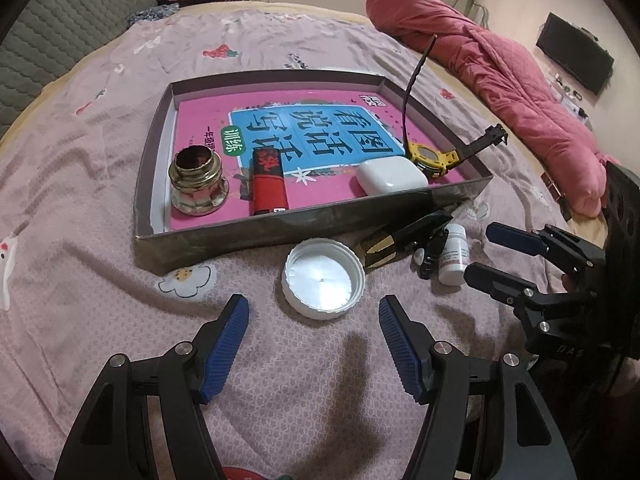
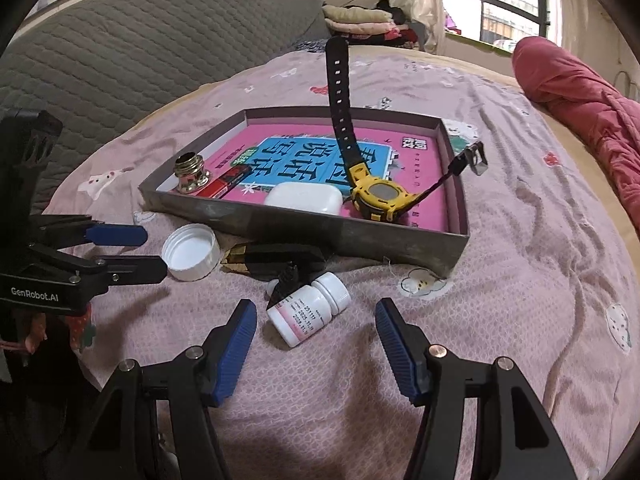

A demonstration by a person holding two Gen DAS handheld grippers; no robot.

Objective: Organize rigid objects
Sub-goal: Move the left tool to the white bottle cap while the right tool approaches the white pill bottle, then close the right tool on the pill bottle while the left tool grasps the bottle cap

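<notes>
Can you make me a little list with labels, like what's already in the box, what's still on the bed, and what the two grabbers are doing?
in the box: brass cap, red lighter, white case, yellow watch, all on a pink book
on the bed, outside: white lid, black and gold piece, small black clip, pill bottle
left gripper: open, just short of the white lid
right gripper: open, just short of the pill bottle

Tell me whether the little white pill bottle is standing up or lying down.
Lying down. The pill bottle rests on its side on the bedspread, label up, cap toward the box, in front of the open right gripper.
</notes>
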